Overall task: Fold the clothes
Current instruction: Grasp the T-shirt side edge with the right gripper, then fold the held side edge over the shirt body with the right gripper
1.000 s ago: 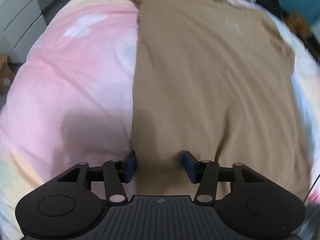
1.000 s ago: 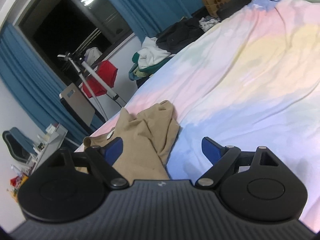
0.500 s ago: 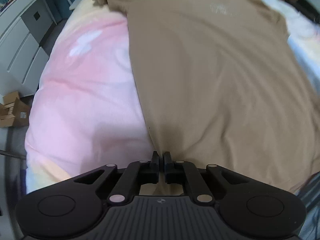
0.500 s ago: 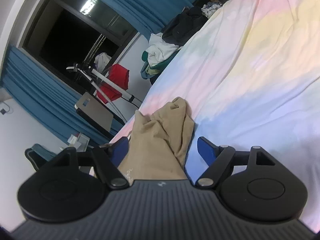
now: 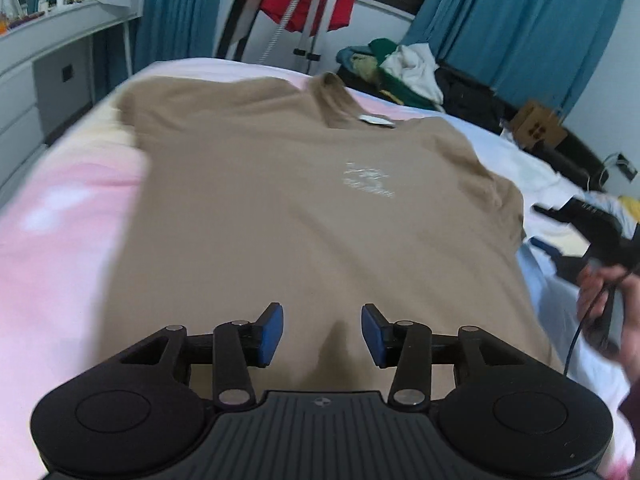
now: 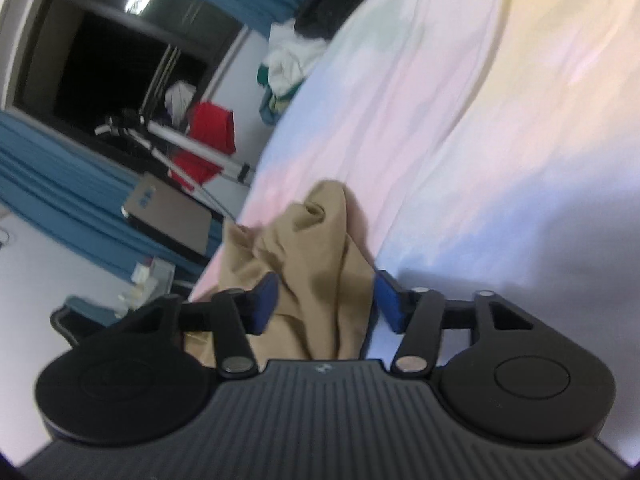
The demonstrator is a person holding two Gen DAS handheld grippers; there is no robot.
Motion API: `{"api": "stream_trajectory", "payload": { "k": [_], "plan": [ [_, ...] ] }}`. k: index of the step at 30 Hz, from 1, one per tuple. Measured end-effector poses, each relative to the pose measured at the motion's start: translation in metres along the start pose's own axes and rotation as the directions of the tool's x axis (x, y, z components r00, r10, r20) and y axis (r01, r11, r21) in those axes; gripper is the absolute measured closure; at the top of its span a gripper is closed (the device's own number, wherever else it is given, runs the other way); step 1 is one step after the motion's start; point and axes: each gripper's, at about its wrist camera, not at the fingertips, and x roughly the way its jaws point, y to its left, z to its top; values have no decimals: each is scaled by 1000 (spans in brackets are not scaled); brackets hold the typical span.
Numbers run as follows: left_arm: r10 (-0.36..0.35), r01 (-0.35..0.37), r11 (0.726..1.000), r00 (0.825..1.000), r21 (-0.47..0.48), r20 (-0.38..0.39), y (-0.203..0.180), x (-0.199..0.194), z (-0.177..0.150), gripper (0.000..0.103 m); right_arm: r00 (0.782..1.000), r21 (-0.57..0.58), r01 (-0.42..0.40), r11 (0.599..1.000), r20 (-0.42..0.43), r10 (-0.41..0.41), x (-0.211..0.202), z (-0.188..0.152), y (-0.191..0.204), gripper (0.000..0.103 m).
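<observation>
Left wrist view, half a second on from the earlier frame: the left hand-held gripper (image 5: pixel 322 334), then pinched shut at the hem, now has its blue pads apart and opening, with the hem of the tan T-shirt (image 5: pixel 320 208) lying flat below the gap and nothing pressed between them. The camera has tipped up, so the room beyond the bed (image 5: pixel 60 240) now shows. The shirt lies spread front-up on the pastel bed cover, collar at the far end, a pale print on the chest. Bare pink cover runs along its left edge; on the right its sleeve ends near the person's hand (image 5: pixel 612 312), which holds the other gripper by its handle, a cable trailing down.

Right wrist view: the right hand-held gripper (image 6: pixel 326 300) was wide open a second ago and is closing around the bunched sleeve of the shirt (image 6: pixel 320 248). The cloth stands between the pads; the left pad meets it, the right pad looks just clear. Wide open cover stretches away to the right.

Beyond the bed stand a drying rack (image 5: pixel 308 8) with a red garment (image 5: pixel 308 6), a heap of clothes (image 5: pixel 400 68), blue curtains (image 5: pixel 520 20), and a white desk (image 5: pixel 52 48) at the left.
</observation>
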Motion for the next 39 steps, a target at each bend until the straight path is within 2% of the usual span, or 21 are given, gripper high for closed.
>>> {"api": "stream_trajectory", "payload": {
  "k": [2,3,6,9,16,17,21,23,26,27,28,29,30,31,35,37,39],
  "plan": [
    [2,-3,999,999,39,37,-11,21,-5,58,999,-37,51,998,-16,-51,15,-4,0,57],
    [-2,0,999,999,53,53,-13,28,-8,58,997,-54,76,996,-11,-77,18,-6,3,67],
    [-19,13,996,997,85,70,-3,42,-14,61,995,-109,103,989,3,-103,20,-10,17,84],
    [-30,24,997,996,68,87,19,71,-21,64,993,-129,112,985,47,-107,7,-11,28,87],
    [-64,62,998,992,18,106,30,61,-21,65,963,-150,184,972,225,-148,-43,2,39,87],
    [-64,62,998,993,16,99,31,61,-21,65,959,-136,195,971,236,-159,-49,4,35,87],
    [-53,52,998,996,18,77,33,60,-24,65,972,-10,163,987,173,-159,-57,2,7,87],
    [-53,51,998,996,20,69,33,62,-24,65,979,56,147,988,137,-153,-61,0,-8,85],
    [-56,55,998,996,14,67,35,61,-26,65,990,201,43,979,120,-69,-61,1,-29,81],
    [-59,59,998,996,7,67,37,62,-26,65,991,242,19,970,127,-51,-60,1,-35,73],
    [-62,62,998,996,0,67,38,62,-25,65,990,260,7,966,136,-43,-60,0,-39,59],
    [-65,66,998,996,-11,67,39,61,-25,65,988,264,5,965,146,-45,-58,-2,-41,51],
    [-70,72,997,995,-23,66,40,63,-23,64,986,266,4,964,157,-48,-56,-5,-43,38],
    [-74,77,996,995,-35,69,41,64,-21,64,986,264,-8,964,161,-36,-53,-7,-45,33],
    [-85,92,993,993,-79,84,46,67,-15,63,983,210,-95,973,172,59,-22,-4,-40,33],
    [-91,101,989,992,-107,92,50,69,-12,63,983,91,-70,993,175,53,-6,0,-29,33],
    [-96,109,986,990,-129,105,55,71,-9,63,976,-47,-25,999,213,34,5,0,-17,33]
  ]
}}
